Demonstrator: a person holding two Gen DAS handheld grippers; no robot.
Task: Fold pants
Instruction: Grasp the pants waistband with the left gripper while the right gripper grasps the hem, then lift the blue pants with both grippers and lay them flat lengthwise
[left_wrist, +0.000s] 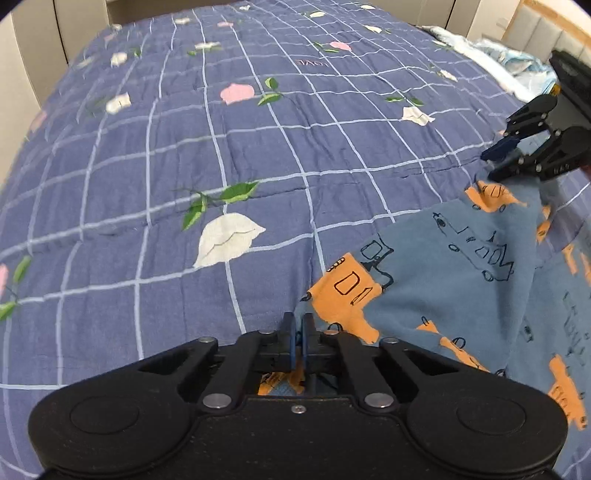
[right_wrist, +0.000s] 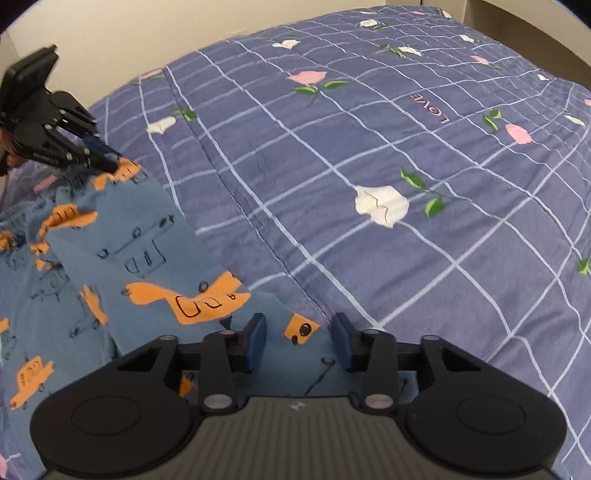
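Pants (right_wrist: 122, 258) lie on quilt (right_wrist: 369, 184), bunched at its near edge. Left gripper (left_wrist: 298, 332) is clamped on 1 hem corner. Right gripper (right_wrist: 299, 339) straddles the other corner; pads probably not pressing yet. Legs run back toward the person. Quilt beyond reads "LOVE" (right_wrist: 429, 108), upside down.

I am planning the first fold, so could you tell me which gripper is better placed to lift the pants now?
Left. The left gripper is shut on the pants edge, so it could probably lift at once; the right gripper straddles the fabric with its jaws apart, gripping nothing.
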